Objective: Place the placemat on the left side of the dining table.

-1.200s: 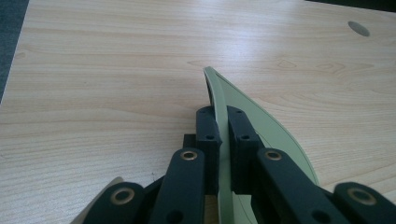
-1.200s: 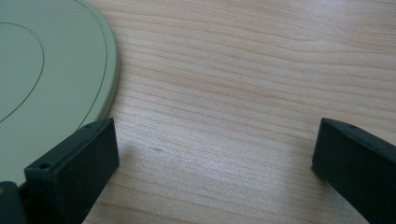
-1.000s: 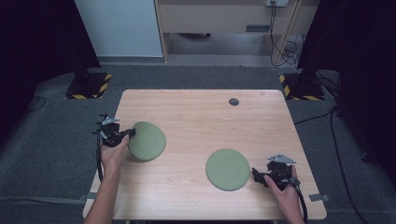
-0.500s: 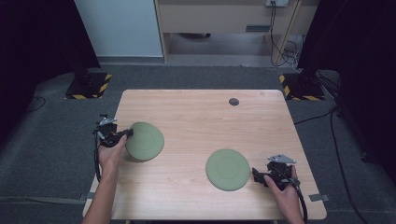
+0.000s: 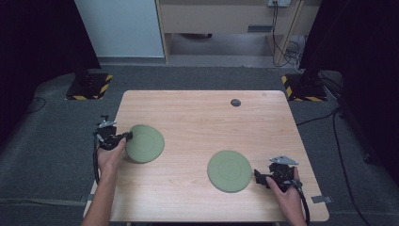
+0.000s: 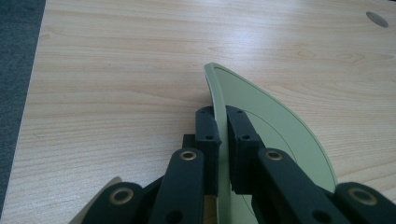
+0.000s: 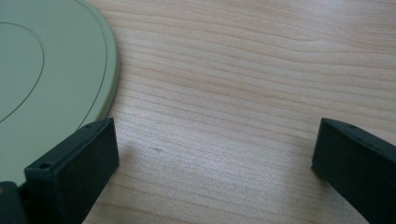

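The left green plate (image 5: 145,143) is clamped by its rim in the left gripper (image 5: 123,137), lifting judged next, while the right gripper (image 5: 259,175) is held wide apart beside the right green plate (image 5: 229,170).

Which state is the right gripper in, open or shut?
Open. The right gripper has its jaws wide apart beside the green plate, bare table between them.

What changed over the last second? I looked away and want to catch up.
The left claw, shut on the left plate, has carried it slightly toward the person's left; it is tilted. The right plate lies where it was, and the right claw stays open beside it.
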A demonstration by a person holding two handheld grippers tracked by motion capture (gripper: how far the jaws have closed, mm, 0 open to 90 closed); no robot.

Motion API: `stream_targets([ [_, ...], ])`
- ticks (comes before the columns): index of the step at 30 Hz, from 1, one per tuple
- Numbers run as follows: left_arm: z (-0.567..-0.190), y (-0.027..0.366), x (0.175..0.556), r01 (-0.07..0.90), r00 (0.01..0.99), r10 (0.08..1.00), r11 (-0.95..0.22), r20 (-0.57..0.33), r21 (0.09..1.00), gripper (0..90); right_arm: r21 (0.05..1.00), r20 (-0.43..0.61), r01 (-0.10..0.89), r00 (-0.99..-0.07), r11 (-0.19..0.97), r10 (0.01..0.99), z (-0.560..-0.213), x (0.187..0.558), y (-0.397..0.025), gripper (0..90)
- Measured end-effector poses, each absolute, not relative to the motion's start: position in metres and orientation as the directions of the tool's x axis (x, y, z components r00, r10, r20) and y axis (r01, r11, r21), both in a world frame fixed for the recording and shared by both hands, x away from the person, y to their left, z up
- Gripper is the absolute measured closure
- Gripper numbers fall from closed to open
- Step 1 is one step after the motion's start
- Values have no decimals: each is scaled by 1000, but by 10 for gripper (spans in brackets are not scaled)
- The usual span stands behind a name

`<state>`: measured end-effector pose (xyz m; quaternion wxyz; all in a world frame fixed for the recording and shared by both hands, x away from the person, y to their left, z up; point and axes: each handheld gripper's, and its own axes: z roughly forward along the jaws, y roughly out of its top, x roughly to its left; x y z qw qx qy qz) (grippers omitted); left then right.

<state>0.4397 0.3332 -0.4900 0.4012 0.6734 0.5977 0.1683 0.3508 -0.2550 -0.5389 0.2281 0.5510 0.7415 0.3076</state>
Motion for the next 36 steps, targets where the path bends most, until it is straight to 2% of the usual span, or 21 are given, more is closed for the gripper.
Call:
stream_targets([
  [21,-496,338,442,689,209,946,38,-249,724,808,708,0,676,-289,204,957,-539,351,-255,9],
  [29,-495,336,443,694,206,954,15,-219,720,801,708,0,676,-290,204,957,-539,351,-255,9],
  [34,-494,333,442,694,187,974,-38,-130,719,701,708,0,676,-289,204,957,-539,351,-255,9],
  [36,-494,334,442,696,179,976,-37,-124,717,660,708,0,676,-289,204,957,-539,351,-255,9],
])
